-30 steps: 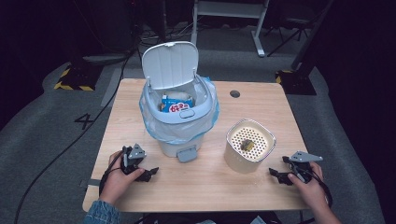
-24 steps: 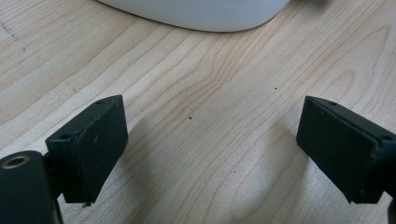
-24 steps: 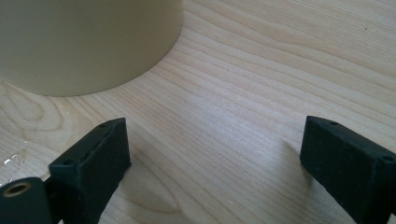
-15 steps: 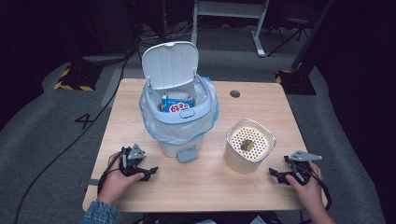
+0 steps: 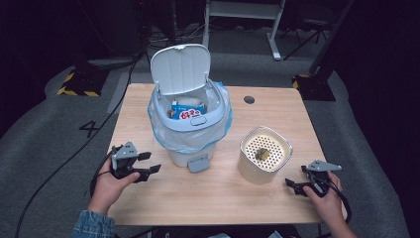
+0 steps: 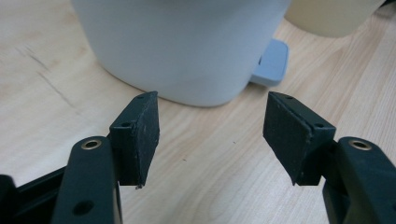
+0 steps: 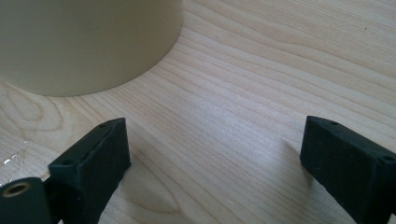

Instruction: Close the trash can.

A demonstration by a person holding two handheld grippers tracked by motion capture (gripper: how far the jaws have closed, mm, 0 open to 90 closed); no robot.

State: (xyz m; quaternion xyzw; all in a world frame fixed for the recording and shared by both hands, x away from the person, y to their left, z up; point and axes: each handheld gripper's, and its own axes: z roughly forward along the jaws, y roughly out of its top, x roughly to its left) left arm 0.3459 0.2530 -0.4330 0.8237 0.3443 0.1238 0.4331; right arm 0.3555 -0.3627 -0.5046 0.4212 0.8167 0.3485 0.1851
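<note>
A white pedal bin point(image 5: 190, 134) lined with a pale blue bag stands mid-table, its lid point(image 5: 179, 69) up and a blue-and-red packet point(image 5: 187, 111) inside. A cream tub point(image 5: 265, 156) with a perforated insert holding a small scrap stands to its right. My left gripper point(image 5: 152, 162) hovers left of the bin, pointing at its base point(image 6: 187, 42) and pedal point(image 6: 273, 63). Its jaws are open with nothing between them and have just been closing. My right gripper point(image 5: 295, 177) rests low beside the tub point(image 7: 84, 42). It is open and empty, and its jaws have just opened wider.
The wooden table point(image 5: 223, 198) has bare room in front of the bin and the tub. A round cable hole point(image 5: 249, 99) sits at the back right. Cables trail over the dark floor to the left, and a table leg frame stands behind.
My left gripper has lifted off the table and its jaws stand a little narrower. The right hand has stayed put. Bin and tub have not moved.
</note>
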